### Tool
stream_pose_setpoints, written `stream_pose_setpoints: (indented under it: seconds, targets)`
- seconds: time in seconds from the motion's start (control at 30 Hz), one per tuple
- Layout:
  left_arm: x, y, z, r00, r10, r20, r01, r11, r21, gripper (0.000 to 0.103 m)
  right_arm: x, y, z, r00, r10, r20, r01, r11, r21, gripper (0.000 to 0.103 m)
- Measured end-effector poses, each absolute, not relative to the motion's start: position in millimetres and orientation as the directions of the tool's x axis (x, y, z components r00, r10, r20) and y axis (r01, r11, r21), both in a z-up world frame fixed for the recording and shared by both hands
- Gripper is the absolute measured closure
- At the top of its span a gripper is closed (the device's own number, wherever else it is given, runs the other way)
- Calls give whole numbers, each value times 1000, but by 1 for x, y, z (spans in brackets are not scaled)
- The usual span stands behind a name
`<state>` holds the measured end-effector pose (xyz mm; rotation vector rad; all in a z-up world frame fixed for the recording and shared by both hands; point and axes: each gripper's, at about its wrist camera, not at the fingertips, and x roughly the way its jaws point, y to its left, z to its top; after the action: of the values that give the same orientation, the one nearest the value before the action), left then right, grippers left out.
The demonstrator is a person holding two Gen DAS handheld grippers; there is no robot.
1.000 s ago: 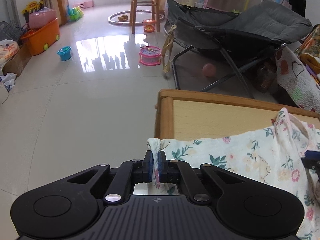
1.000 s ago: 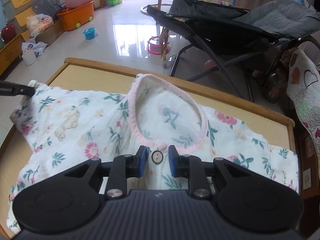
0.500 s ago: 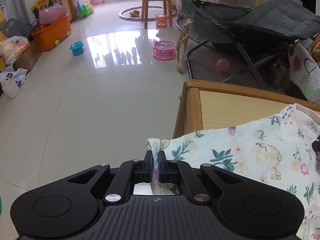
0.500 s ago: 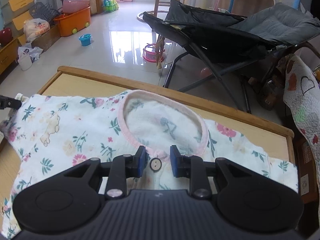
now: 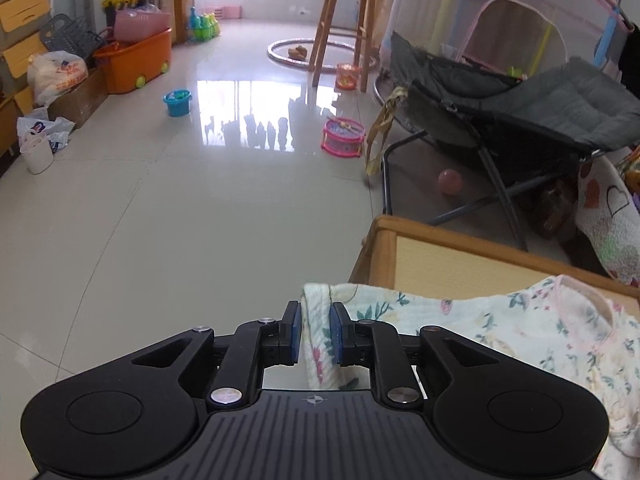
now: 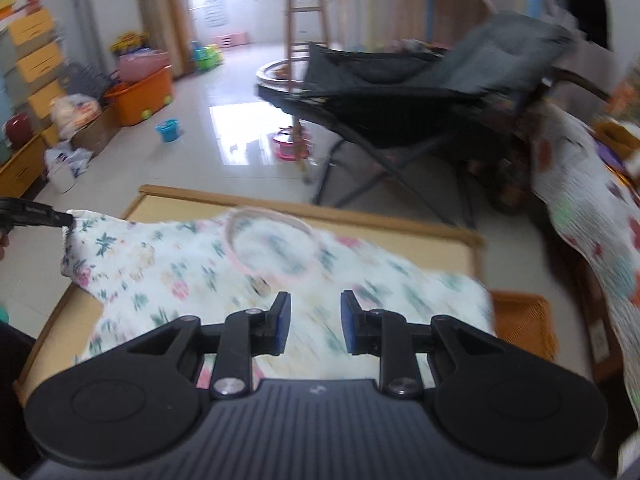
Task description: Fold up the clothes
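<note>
Your left gripper (image 5: 314, 338) has its jaws parted a little around the sleeve end (image 5: 316, 320) of the floral garment (image 5: 500, 332); the cloth hangs between the blue pads (image 5: 295, 338) and looks loose on the left side, so I judge the grip slackened, not firm. Your right gripper (image 6: 312, 328) stands wide apart and holds nothing; it hovers above the garment's front, near the pink neckline (image 6: 272, 248) and the button (image 6: 262, 286); that view is blurred, so contact with the cloth cannot be confirmed.

Location of the work: the garment (image 6: 180, 280) lies spread across the wooden table (image 6: 400, 236), neckline toward the far edge; the sleeve end in your left claw reaches past the table's left edge and hangs over the floor; the opposite sleeve lies near the right edge.

Risks noted:
- With the left jaws slack and the sleeve off the table, the cloth may slide out and drop over the left edge; cause, no support beneath it.
- A fold started with the right claw empty has nothing pinning the body; the thin fabric may drag and bunch.
- The button sits close to the right claw; closing on it would give an uneven bite.
- The garment's near hem is hidden behind the gripper body; its lie cannot be judged.
</note>
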<state>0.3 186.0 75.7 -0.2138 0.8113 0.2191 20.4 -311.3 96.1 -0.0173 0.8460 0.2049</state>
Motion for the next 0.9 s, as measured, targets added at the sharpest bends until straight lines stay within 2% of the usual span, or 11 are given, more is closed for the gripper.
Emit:
stream_pose_setpoints:
  seconds: [0.33, 0.63, 0.67, 0.73, 0.8, 0.87, 0.9]
  targets:
    - [-37, 119, 105, 682, 34, -730, -198, 970, -140, 81, -64, -369, 63, 565, 103, -819, -11, 993, 117, 77]
    - [-68, 38, 108, 640, -158, -752, -5, 978, -210, 80, -47, -352, 50, 558, 34, -829, 13, 999, 49, 77]
    - [-71, 31, 106, 633, -178, -754, 10, 975, -221, 79, -44, -351, 48, 554, 21, -832, 21, 999, 39, 77]
    - [-77, 19, 101, 615, -211, -760, 47, 972, -231, 65, -39, -347, 45, 546, -4, -838, 38, 999, 20, 77]
    - [-84, 8, 97, 603, -232, -764, 80, 969, -232, 61, -34, -345, 41, 541, -48, -839, 46, 999, -27, 77]
    - [-89, -1, 92, 587, -257, -767, 105, 964, -243, 61, -31, -344, 36, 531, -73, -844, 30, 997, -67, 84]
    - [-91, -5, 89, 579, -269, -770, 116, 962, -249, 61, -30, -344, 34, 526, -73, -848, 16, 997, -76, 93]
